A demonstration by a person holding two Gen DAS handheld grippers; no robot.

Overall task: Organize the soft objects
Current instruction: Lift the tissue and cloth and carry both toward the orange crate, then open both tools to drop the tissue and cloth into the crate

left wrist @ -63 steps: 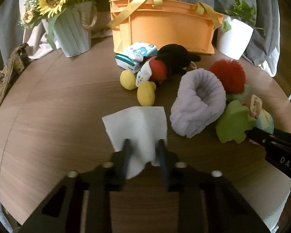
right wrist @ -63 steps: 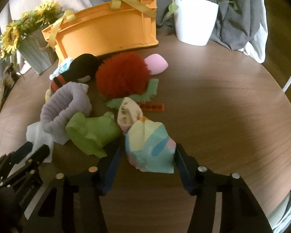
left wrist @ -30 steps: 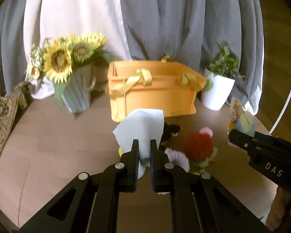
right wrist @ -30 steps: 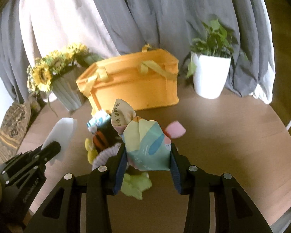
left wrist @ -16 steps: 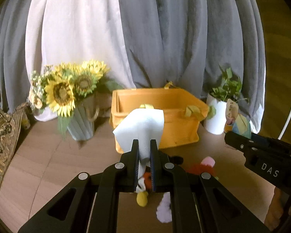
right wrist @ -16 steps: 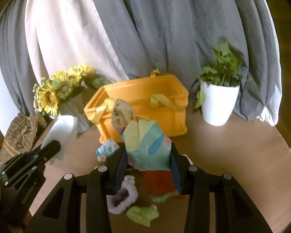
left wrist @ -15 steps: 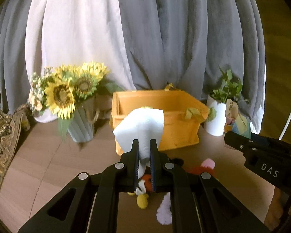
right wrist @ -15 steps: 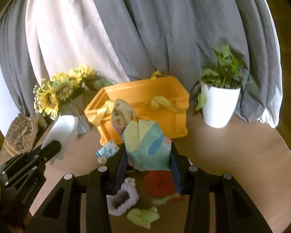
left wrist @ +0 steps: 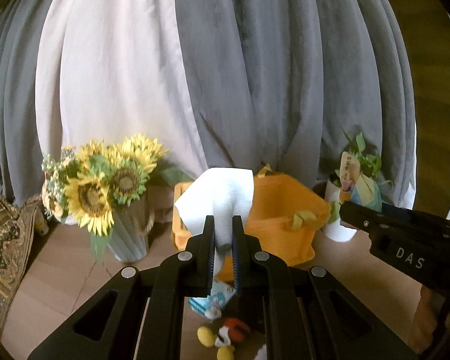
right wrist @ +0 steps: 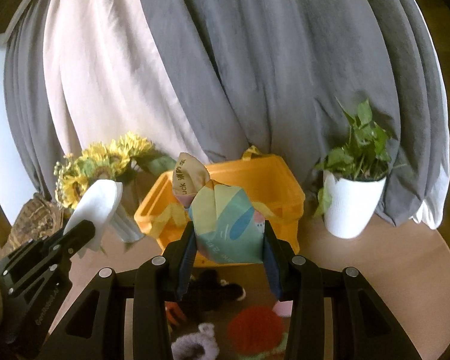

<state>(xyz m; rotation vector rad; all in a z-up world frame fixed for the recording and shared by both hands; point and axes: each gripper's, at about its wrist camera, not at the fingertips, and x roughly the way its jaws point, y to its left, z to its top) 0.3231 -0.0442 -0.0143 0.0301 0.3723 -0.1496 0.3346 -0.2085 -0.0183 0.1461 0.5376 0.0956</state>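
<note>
My left gripper (left wrist: 223,225) is shut on a white tissue (left wrist: 217,198) and holds it high above the table, in front of the orange basket (left wrist: 280,219). My right gripper (right wrist: 228,234) is shut on a pastel fabric pouch (right wrist: 225,222), also raised before the basket (right wrist: 255,174). The left gripper with the tissue (right wrist: 97,207) shows at the left of the right wrist view. The right gripper with the pouch (left wrist: 357,186) shows at the right of the left wrist view. Below lie a tissue pack (left wrist: 214,300), a mouse plush (left wrist: 225,334), a red pompom (right wrist: 255,327) and a lilac scrunchie (right wrist: 195,343).
A sunflower vase (left wrist: 126,237) stands left of the basket and a white plant pot (right wrist: 352,207) right of it, on a round wooden table (left wrist: 60,264). Grey and white curtains hang behind. A patterned bag (left wrist: 3,240) lies at the far left.
Both grippers have risen further with their loads and tilted up, so the basket and the table objects sit lower in view. Both stay shut.
</note>
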